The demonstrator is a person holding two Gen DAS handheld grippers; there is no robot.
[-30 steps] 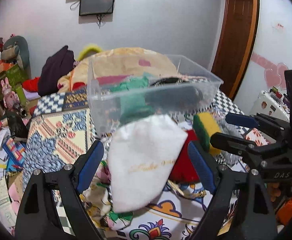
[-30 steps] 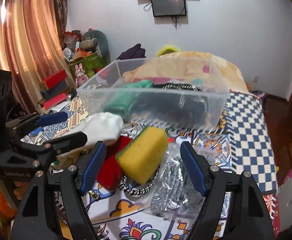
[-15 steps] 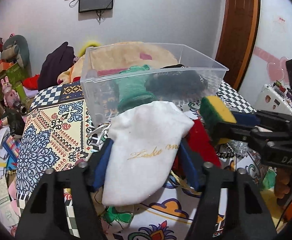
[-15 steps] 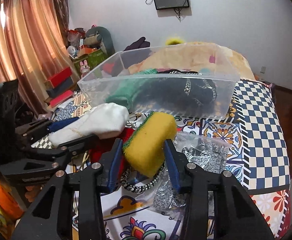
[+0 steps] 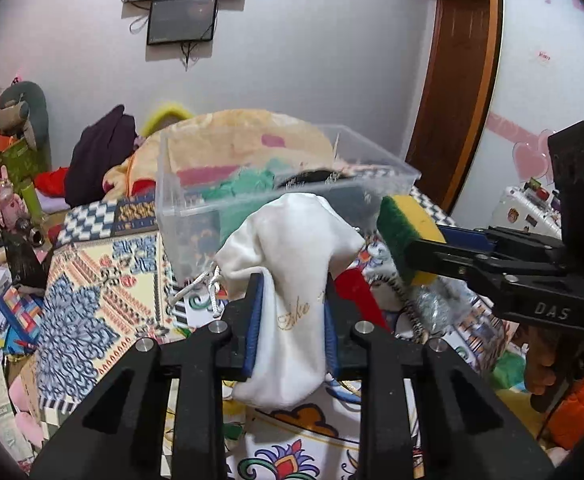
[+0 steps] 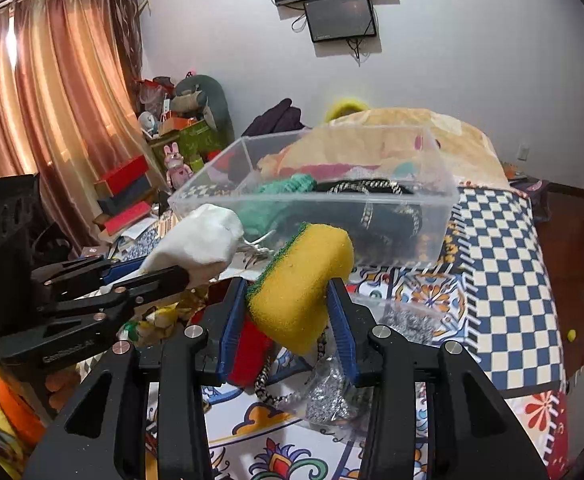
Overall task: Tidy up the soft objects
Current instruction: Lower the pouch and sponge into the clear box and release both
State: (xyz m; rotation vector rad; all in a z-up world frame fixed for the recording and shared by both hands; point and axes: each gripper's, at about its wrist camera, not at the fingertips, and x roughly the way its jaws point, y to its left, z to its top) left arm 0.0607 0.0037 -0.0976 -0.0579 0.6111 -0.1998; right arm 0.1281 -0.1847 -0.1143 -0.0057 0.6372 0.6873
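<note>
Both tongs have gone from standing wide around their loads a second ago to clamping them and lifting them off the bedspread. Now the left gripper [image 5: 292, 320] pinches the white pouch [image 5: 292, 264] about its middle, and the right gripper [image 6: 288, 316] squeezes the yellow sponge [image 6: 303, 276], its green scrub face turned left. Taking the clear bin [image 6: 371, 200] as landmark: both loads hang just in front of its near wall, about level with the rim, the pouch at the left end, the sponge nearer the middle. The pouch's long axis runs forward and up along the left fingers, so its free top end already leans toward the bin; its cord [image 5: 200, 284] dangles below. Neither load looks to be over the rim yet, and that near wall is what stands in the way; I judge each must rise and go forward. Inside lie a green knit [image 6: 292, 188] and a black chained item [image 6: 371, 196]. Below, in front of the bin, rest a red piece [image 6: 248, 344] and a silvery packet [image 6: 403, 320].
</note>
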